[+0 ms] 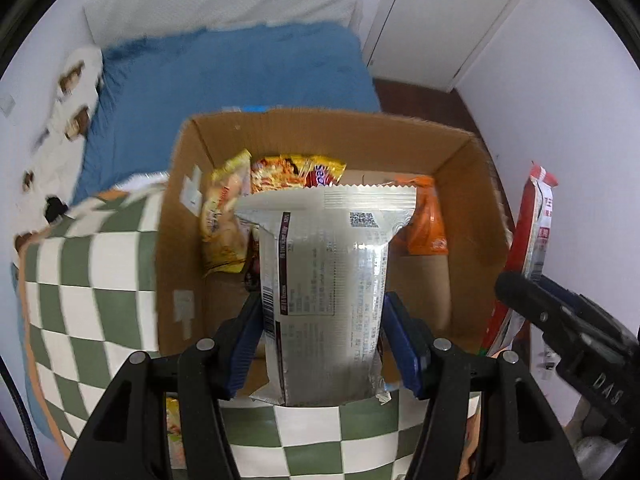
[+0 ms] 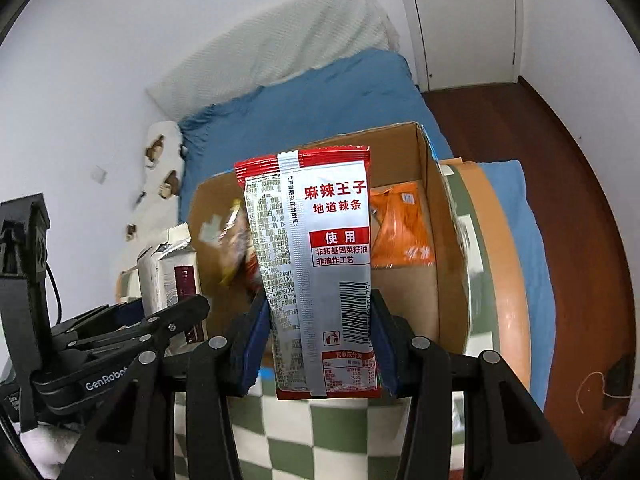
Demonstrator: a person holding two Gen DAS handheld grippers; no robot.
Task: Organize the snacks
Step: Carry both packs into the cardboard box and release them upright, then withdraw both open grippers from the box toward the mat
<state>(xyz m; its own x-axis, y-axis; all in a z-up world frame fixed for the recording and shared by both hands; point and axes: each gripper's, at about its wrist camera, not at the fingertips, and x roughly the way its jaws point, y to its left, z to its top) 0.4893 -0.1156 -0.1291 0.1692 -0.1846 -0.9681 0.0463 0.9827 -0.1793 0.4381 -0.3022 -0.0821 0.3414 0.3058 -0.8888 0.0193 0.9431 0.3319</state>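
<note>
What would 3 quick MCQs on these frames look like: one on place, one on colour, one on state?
1. The orange packet lies where?
A. in the cardboard box
B. on the blue bedcover
C. in a gripper

2. Main colours of the right gripper's packet?
A. green and white
B. red and silver
C. yellow

3. State of the left gripper?
A. open, holding nothing
B. shut on the silver packet
C. out of view

Key: 1 A, it rests against the box's inner wall; 2 B, red ends, silver panel; 3 B, both pads press its sides.
</note>
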